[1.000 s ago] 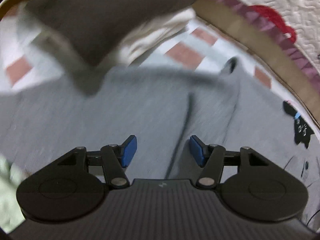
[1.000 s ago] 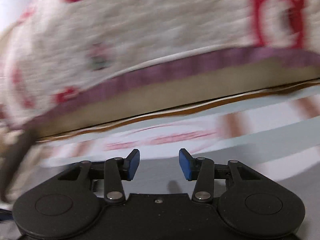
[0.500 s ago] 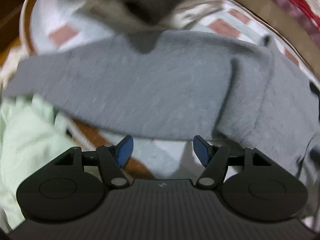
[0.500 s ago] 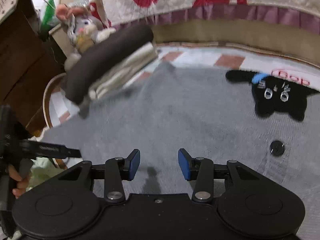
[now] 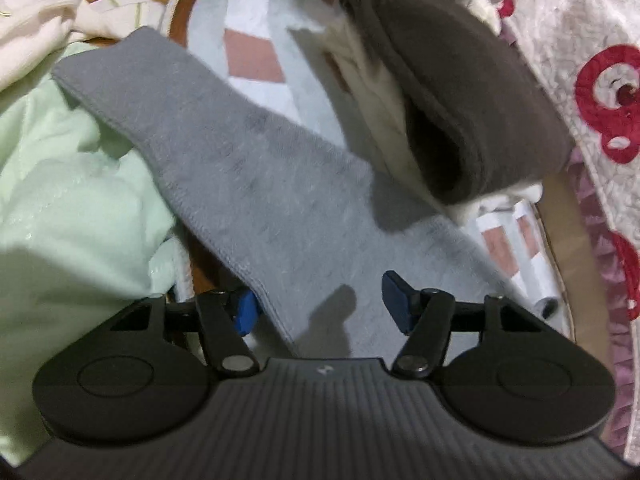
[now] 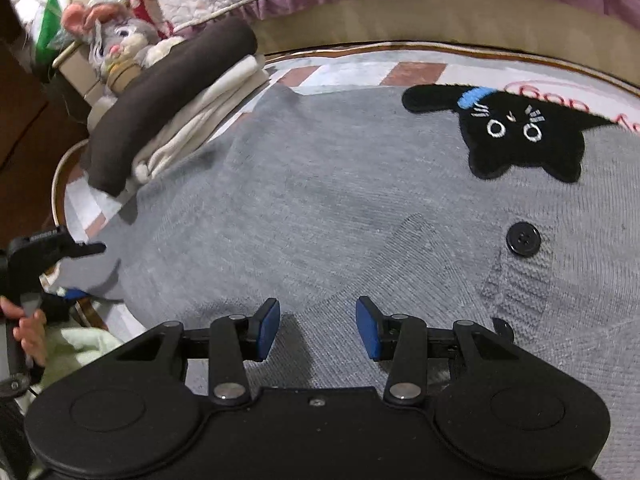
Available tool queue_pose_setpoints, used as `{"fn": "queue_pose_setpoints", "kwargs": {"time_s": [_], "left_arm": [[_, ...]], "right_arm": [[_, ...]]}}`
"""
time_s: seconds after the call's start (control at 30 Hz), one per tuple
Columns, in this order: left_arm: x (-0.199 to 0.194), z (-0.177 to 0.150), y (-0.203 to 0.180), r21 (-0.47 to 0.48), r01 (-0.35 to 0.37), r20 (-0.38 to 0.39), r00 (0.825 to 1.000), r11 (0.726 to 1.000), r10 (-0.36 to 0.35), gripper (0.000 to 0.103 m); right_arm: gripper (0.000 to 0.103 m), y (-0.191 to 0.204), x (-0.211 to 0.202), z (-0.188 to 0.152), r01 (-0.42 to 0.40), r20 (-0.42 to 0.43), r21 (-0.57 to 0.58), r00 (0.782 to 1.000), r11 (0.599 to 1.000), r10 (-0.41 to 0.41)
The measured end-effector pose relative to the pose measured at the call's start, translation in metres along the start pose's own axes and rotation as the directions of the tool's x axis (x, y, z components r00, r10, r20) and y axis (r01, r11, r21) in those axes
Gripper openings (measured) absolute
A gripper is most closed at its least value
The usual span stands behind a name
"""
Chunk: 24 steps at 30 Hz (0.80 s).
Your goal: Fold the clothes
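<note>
Left view: left gripper (image 5: 320, 308) jaws closing around the grey cardigan (image 5: 256, 168) sleeve edge — not yet pressed.
Right view: right gripper (image 6: 318, 328) jaws open above the cardigan; cat patch (image 6: 516, 132) seen only here.

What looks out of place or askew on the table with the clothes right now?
The grey knit cardigan with the black cat patch lies spread flat, but its sleeve trails off the round table's edge onto the pale green garment. Nothing looks spilled or damaged.
</note>
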<state>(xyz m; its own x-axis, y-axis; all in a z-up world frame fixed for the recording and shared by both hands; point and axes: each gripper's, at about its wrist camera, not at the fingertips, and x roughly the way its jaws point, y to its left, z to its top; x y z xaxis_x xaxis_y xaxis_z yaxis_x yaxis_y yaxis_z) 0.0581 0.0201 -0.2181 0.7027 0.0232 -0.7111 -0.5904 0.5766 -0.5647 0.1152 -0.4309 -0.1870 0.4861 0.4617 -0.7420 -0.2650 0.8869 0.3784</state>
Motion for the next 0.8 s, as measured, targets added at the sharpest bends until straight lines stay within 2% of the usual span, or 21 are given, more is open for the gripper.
{"fn": "queue_pose_setpoints", "kwargs": {"time_s": [0.03, 0.07, 0.1, 0.13, 0.2, 0.3, 0.33, 0.37, 0.5, 0.53, 0.57, 0.7, 0.73, 0.8], "left_arm": [[0.004, 0.003, 0.000, 0.028, 0.007, -0.013, 1.000, 1.000, -0.007, 0.038], [0.008, 0.005, 0.000, 0.062, 0.003, -0.027, 1.000, 0.998, -0.002, 0.009], [0.012, 0.007, -0.002, 0.101, -0.029, -0.039, 0.999, 0.994, 0.033, 0.005], [0.013, 0.010, -0.004, 0.117, -0.045, -0.043, 0.998, 0.992, 0.051, 0.004], [0.009, 0.021, -0.008, 0.092, -0.086, -0.032, 0.996, 0.992, 0.089, 0.004], [-0.014, 0.037, -0.034, 0.237, -0.111, 0.077, 0.992, 0.965, 0.095, 0.004], [-0.022, 0.039, -0.046, 0.317, -0.135, 0.126, 0.987, 0.939, 0.099, 0.004], [-0.031, 0.039, -0.057, 0.400, -0.170, 0.182, 0.978, 0.900, 0.104, 0.004], [-0.062, 0.027, -0.096, 0.638, -0.316, 0.381, 0.922, 0.702, 0.069, 0.004], [-0.069, 0.026, -0.103, 0.659, -0.317, 0.395, 0.918, 0.682, 0.045, 0.004], [-0.077, 0.025, -0.108, 0.672, -0.308, 0.399, 0.917, 0.673, 0.021, 0.004], [-0.091, 0.018, -0.138, 0.708, -0.219, 0.363, 0.928, 0.672, -0.081, 0.004], [-0.095, 0.016, -0.147, 0.717, -0.187, 0.347, 0.931, 0.671, -0.112, 0.004], [-0.101, 0.004, -0.169, 0.758, -0.120, 0.307, 0.933, 0.642, -0.188, 0.004]], "right_arm": [[0.048, 0.002, 0.001, 0.000, 0.007, 0.000, -0.015, 1.000, 1.000, -0.007], [0.049, 0.004, 0.003, 0.001, 0.013, 0.001, -0.029, 1.000, 0.999, -0.013], [0.049, 0.005, 0.004, 0.001, 0.018, 0.002, -0.041, 1.000, 0.999, -0.018], [0.049, 0.005, 0.004, 0.001, 0.022, 0.004, -0.051, 1.000, 0.998, -0.021], [0.049, 0.005, 0.004, 0.001, 0.024, 0.005, -0.058, 1.000, 0.998, -0.024], [0.049, 0.005, 0.002, 0.001, 0.025, 0.001, -0.064, 1.000, 0.998, -0.025], [0.049, 0.005, 0.002, 0.001, 0.026, -0.002, -0.068, 1.000, 0.997, -0.026], [0.049, 0.005, 0.002, 0.001, 0.026, -0.005, -0.071, 1.000, 0.997, -0.027], [0.049, 0.006, 0.001, 0.002, 0.030, -0.017, -0.091, 0.999, 0.995, -0.032], [0.049, 0.006, 0.000, 0.002, 0.034, -0.020, -0.102, 0.999, 0.994, -0.036], [0.049, 0.007, 0.001, 0.002, 0.036, -0.023, -0.110, 0.999, 0.993, -0.039], [0.050, 0.005, 0.000, 0.004, 0.026, -0.034, -0.089, 0.999, 0.996, -0.029], [0.050, 0.001, -0.002, 0.006, 0.009, -0.043, -0.055, 0.999, 0.998, -0.012], [0.050, -0.016, -0.010, 0.013, -0.056, -0.060, 0.097, 0.996, 0.994, 0.062]]}}
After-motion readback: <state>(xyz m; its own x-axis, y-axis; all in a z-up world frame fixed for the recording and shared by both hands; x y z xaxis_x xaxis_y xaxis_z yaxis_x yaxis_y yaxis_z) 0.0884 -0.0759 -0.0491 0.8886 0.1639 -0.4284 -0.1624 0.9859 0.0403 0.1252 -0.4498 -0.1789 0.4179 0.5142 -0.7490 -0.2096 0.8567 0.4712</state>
